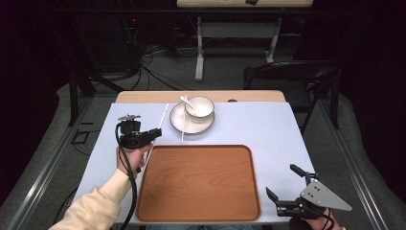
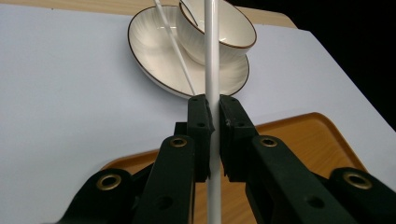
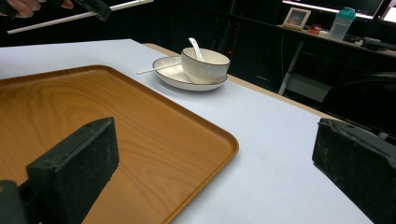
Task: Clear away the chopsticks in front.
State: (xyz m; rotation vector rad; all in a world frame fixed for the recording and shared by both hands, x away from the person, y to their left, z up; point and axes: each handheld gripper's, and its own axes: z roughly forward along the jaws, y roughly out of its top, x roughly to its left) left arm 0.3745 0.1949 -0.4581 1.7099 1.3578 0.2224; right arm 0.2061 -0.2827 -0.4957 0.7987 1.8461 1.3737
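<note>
While the left gripper (image 2: 212,121) is clamped by its fingers on one white chopstick (image 2: 212,56) held above the worktop (image 1: 249,124) beside the tray (image 1: 198,182), and the right gripper's (image 1: 289,184) fingers stand apart, the thin, smooth chopstick could be pivoted or dropped if jolted.

1. Held chopstick (image 2: 212,51): top end runs off the left gripper view's upper edge, lower end off the bottom; the stretch between the pads is covered.
2. Second chopstick (image 2: 173,41): far tip cut by the same upper edge.
3. Bowl (image 2: 219,32): rim clipped at top, partly behind the held chopstick.
4. Spoon (image 1: 186,101): too small in the high view to read its bowl end.
5. Right gripper (image 1: 291,186): hand mostly below the high view's bottom edge.
6. Tray (image 3: 140,121): left and near parts run out of the right gripper view.
</note>
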